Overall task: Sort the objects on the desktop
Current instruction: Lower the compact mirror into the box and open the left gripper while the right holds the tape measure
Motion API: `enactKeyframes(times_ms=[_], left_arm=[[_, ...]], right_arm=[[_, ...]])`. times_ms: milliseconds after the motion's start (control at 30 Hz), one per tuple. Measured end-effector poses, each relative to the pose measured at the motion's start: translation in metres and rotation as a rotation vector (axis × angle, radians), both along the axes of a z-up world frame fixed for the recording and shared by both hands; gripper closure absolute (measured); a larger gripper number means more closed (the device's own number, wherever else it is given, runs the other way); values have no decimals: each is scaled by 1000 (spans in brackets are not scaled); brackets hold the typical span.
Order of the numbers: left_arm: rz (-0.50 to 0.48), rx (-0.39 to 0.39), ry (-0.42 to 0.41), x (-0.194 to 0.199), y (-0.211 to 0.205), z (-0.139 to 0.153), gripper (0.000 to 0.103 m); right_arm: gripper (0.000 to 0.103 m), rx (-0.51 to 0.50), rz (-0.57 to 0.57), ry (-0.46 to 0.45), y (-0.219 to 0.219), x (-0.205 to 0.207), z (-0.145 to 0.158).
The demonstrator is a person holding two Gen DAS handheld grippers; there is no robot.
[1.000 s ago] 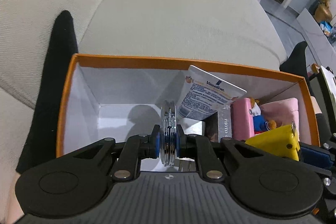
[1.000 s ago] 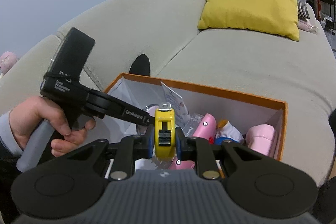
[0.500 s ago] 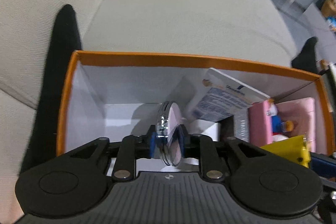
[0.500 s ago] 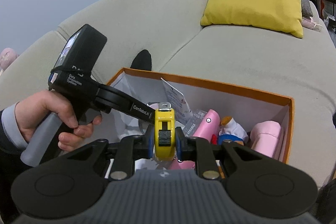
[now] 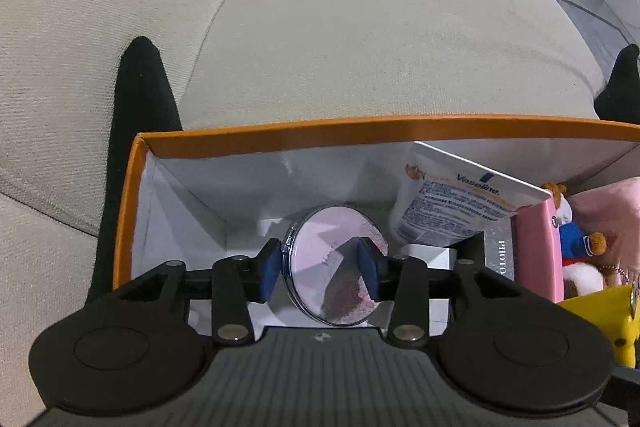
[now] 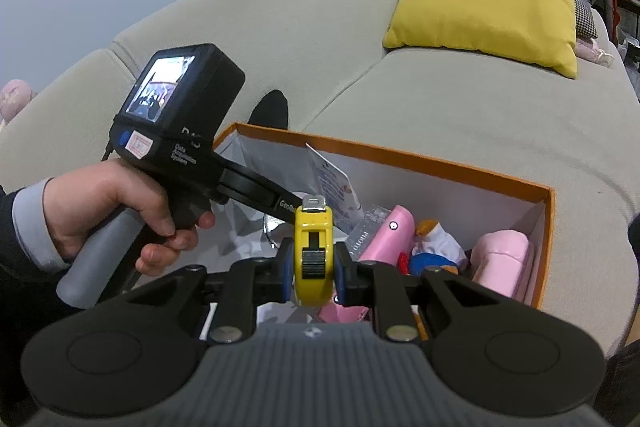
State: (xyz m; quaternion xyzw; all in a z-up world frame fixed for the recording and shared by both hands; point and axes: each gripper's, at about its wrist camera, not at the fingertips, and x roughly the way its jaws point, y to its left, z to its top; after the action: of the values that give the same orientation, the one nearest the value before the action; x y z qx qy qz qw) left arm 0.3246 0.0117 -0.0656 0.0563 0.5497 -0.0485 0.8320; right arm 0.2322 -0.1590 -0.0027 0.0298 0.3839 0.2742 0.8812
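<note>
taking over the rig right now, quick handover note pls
Left gripper: open over the orange box; the round compact mirror sits loose between its fingers, tilted.
Right gripper: shut on the yellow tape measure, above the box.
Already in the box: Vaseline tube, pink case, plush toy.
Left: clear the left gripper, then drop the tape measure in.

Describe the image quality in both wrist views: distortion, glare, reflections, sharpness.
Left wrist view: fisheye bends the orange box rim into an arc; the round compact mirror between the left gripper fingers shows a pinkish reflection, no harsh glare; sharp overall. Right wrist view: the sofa curves strongly; even indoor light; the yellow tape measure is crisp.
</note>
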Motion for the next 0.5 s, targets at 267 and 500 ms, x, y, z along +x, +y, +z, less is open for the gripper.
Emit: enactKeyframes(times_ms=[267,500], left_arm=[[-44,40,-23,9,-10,-7,50],[-51,32,-32,7,-9,-5,50]], right_arm=[[82,5,2,29,-2,11,-6],[82,-17,26,17,4,11,-6]])
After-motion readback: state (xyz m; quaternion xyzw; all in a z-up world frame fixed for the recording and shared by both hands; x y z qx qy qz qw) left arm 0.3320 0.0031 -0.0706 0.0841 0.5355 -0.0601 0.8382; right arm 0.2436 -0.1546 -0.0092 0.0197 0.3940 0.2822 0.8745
